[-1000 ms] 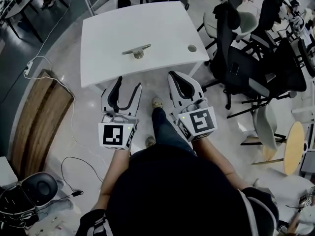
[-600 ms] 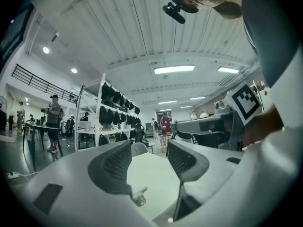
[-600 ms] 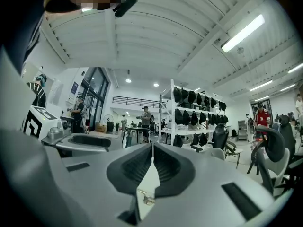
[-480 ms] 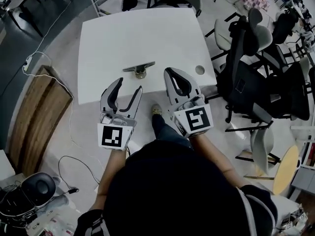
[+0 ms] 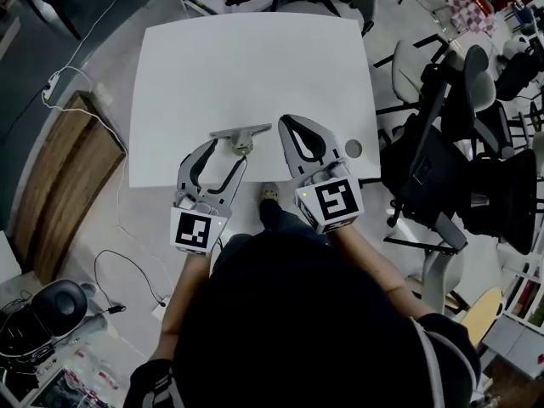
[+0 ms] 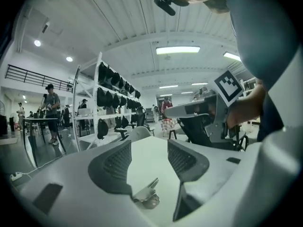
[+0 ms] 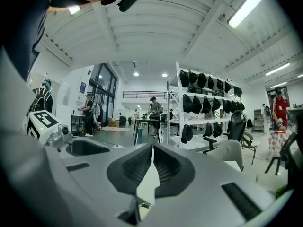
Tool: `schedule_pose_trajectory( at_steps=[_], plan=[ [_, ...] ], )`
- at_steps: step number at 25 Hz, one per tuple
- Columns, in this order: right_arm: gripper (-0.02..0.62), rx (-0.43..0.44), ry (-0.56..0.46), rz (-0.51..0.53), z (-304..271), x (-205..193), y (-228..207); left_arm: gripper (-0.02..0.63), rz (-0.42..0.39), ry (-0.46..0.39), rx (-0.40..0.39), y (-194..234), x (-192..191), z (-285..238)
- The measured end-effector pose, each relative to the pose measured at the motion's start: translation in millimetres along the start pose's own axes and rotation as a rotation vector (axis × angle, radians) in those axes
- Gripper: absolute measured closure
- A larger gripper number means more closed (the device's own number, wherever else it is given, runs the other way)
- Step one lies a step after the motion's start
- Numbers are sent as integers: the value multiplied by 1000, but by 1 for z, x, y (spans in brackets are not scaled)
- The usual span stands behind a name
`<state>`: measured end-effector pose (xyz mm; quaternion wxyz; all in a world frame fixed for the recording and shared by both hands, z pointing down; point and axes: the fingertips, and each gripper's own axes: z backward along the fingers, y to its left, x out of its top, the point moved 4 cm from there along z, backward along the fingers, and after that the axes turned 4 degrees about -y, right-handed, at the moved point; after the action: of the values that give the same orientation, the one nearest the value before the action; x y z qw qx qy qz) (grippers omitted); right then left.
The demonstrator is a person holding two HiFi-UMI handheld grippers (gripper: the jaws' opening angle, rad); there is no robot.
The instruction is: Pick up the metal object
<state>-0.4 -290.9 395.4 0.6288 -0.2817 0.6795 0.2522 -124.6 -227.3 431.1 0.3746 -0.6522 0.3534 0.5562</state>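
A small metal object [image 5: 240, 134], a flat bar on a round base, lies near the front edge of the white table [image 5: 255, 66]. My left gripper [image 5: 226, 153] is open just short of it, jaws pointing at it. In the left gripper view the metal object [image 6: 147, 197] lies low between the spread pads [image 6: 116, 162], untouched. My right gripper [image 5: 286, 126] hovers just right of the object, shut with nothing held. Its pads [image 7: 137, 167] meet in the right gripper view.
A round cable hole [image 5: 354, 149] sits in the table's front right corner. Black office chairs [image 5: 442, 151] crowd the right side. A wooden board [image 5: 59, 185] and a cable [image 5: 127, 270] lie on the floor at left. Shelves with black bags [image 6: 111, 98] stand beyond the table.
The table has come closer under both grippers. The left gripper now reaches over the front edge up to the metal object, and the right one sits beside it.
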Motion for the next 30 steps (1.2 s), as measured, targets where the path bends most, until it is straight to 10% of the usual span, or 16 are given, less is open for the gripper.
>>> schedule_pose_trajectory(
  at_steps=[16,30],
  plan=[
    [568,11,156,-29,-43,-55,-8,387,-171,376,-202,17,-99,-39],
    [568,-124,282,-57,-47,-89,-19,391,-668,686,-539,2,-169,-67]
  ],
)
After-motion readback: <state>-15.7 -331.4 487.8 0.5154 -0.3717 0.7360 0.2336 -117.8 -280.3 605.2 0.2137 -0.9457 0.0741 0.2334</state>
